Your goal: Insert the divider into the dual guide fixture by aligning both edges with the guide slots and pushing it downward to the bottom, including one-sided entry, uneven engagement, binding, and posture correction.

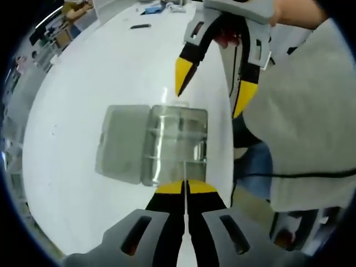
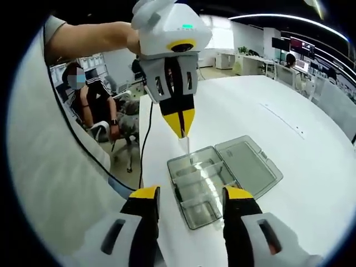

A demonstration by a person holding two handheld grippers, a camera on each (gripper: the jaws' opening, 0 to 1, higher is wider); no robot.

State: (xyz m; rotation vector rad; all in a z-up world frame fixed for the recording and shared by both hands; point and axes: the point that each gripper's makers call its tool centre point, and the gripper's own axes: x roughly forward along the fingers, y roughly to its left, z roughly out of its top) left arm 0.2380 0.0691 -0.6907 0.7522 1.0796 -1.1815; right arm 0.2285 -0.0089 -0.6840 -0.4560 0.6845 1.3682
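A clear plastic box (image 1: 179, 129) with inner guide slots lies on the white table (image 1: 100, 83), its lid (image 1: 122, 142) folded open flat. My left gripper (image 1: 185, 186) is shut on a thin clear divider (image 1: 184, 171), held edge-on just above the box's near side. In the right gripper view the left gripper (image 2: 179, 130) hangs over the box (image 2: 196, 186) with the divider (image 2: 184, 144) pointing down from its tips, above the box's far end. My right gripper (image 2: 192, 196) is open, low beside the box; it appears open in the left gripper view (image 1: 210, 94) too.
The box lies close to the table's edge (image 2: 146, 167), with the person's white-shirted body (image 1: 311, 122) beside it. A black cable (image 2: 143, 150) hangs off that edge. A seated person (image 2: 92, 105) is beyond. Small items (image 1: 140, 26) lie at the table's far end.
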